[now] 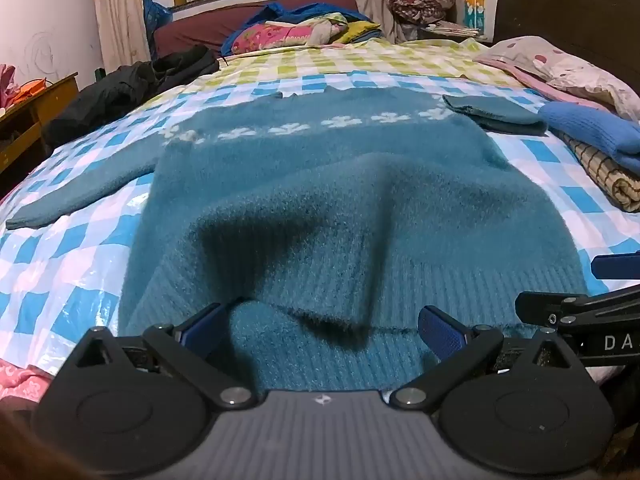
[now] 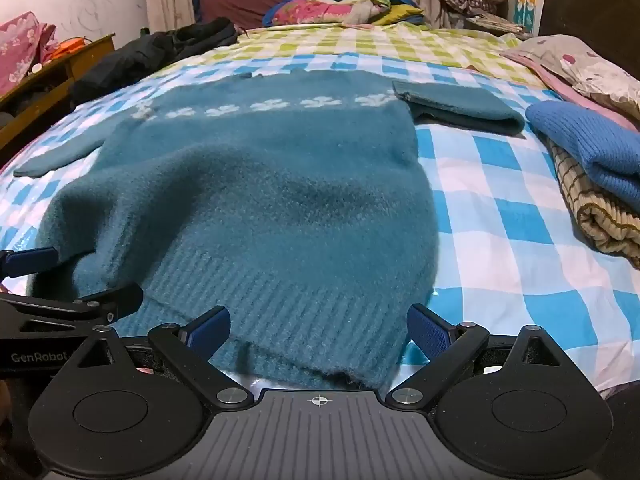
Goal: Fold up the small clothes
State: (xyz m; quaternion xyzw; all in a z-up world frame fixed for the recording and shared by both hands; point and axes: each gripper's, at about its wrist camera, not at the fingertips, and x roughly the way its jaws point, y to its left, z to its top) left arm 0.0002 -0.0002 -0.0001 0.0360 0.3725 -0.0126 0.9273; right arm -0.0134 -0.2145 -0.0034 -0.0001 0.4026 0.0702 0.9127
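The teal sweater (image 1: 320, 200) lies spread before me (hem nearest). My left gripper (image 1: 322, 328) and right gripper (image 2: 318, 330) gape wide over that hem, gripping nothing.

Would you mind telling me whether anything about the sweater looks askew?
Yes: the teal sweater lies unevenly. Its right sleeve is folded back on itself while the left sleeve stretches out flat, and the body is rumpled above the hem.

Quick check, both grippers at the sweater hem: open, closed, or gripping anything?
Left gripper: open wide over the teal sweater hem, gripping nothing.
Right gripper: open wide at the hem's right corner, gripping nothing.
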